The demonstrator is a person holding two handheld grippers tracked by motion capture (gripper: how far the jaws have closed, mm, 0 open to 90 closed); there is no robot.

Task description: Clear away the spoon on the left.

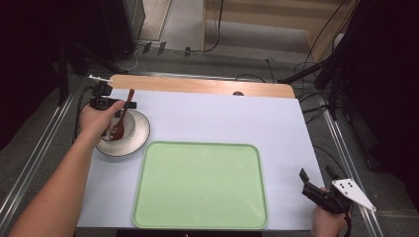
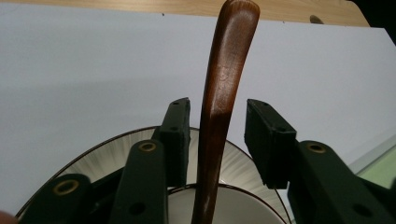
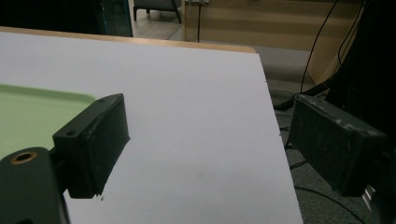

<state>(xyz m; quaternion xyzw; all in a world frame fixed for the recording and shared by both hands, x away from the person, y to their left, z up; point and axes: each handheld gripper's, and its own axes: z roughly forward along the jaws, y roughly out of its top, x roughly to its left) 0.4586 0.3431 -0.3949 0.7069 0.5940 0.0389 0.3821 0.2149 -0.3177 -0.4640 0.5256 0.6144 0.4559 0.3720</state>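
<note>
While right gripper (image 1: 316, 178) gapes — spoon (image 2: 219, 112) unclamped.

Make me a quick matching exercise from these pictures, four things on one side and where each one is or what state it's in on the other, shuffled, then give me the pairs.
Things:
1. wooden spoon
2. green tray
3. right gripper
4. bowl

Places or states:
A. open at the table's near right corner, holding nothing
B. at the table's left side, resting on a plate
C. handle standing between the left gripper's jaws
D. bare, at the near middle of the table

Pairs: 1-C, 2-D, 3-A, 4-B
</note>
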